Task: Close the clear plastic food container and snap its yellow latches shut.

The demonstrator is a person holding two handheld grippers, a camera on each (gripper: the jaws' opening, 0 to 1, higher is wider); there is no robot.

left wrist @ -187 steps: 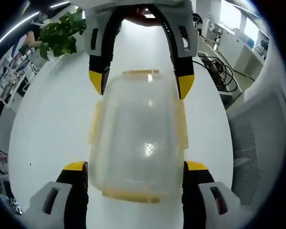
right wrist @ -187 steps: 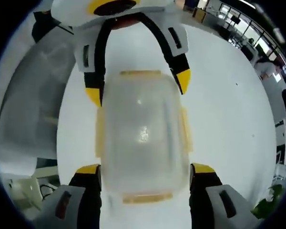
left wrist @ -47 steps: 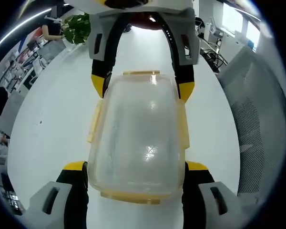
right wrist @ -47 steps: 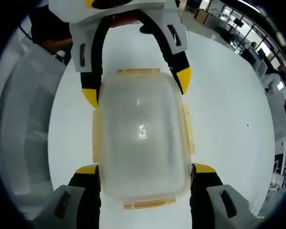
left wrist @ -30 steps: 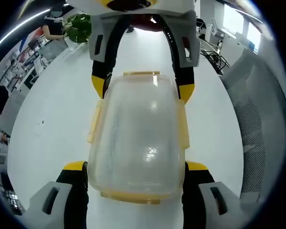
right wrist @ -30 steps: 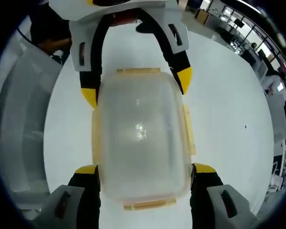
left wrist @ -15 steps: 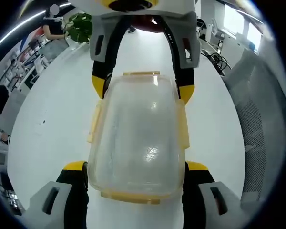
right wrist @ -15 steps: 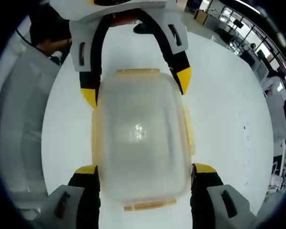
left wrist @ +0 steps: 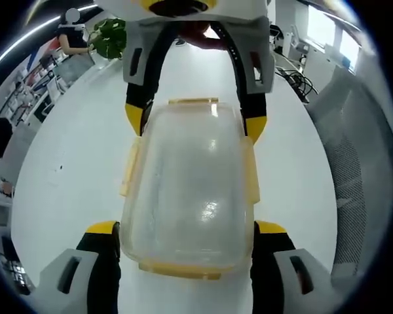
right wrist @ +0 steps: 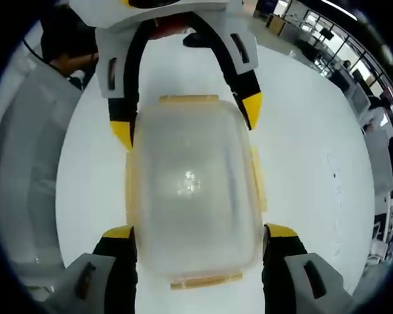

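A clear plastic food container (left wrist: 190, 183) with its lid on lies over the white table (left wrist: 72, 163). Yellow latches show at its far end (left wrist: 193, 101), near end (left wrist: 180, 268) and both long sides (left wrist: 128, 169); whether they are snapped shut I cannot tell. My left gripper (left wrist: 187, 227) clasps the near end, its yellow-tipped jaws pressed to both sides. My right gripper (left wrist: 195, 121) faces it and clasps the far end. The right gripper view shows the same container (right wrist: 193, 190), with my right gripper (right wrist: 200, 232) at the near end and my left gripper (right wrist: 187, 121) opposite.
A potted plant (left wrist: 111, 36) and a person stand at the table's far left. A grey mesh chair (left wrist: 354, 150) sits off the table's right edge, with cables (left wrist: 295, 78) behind it. In the right gripper view the chair (right wrist: 26, 150) sits at the left, desks at the far right.
Over the six seconds the background has slid past while the container has stayed fixed between both pairs of jaws. In the last half second almost nothing differs.
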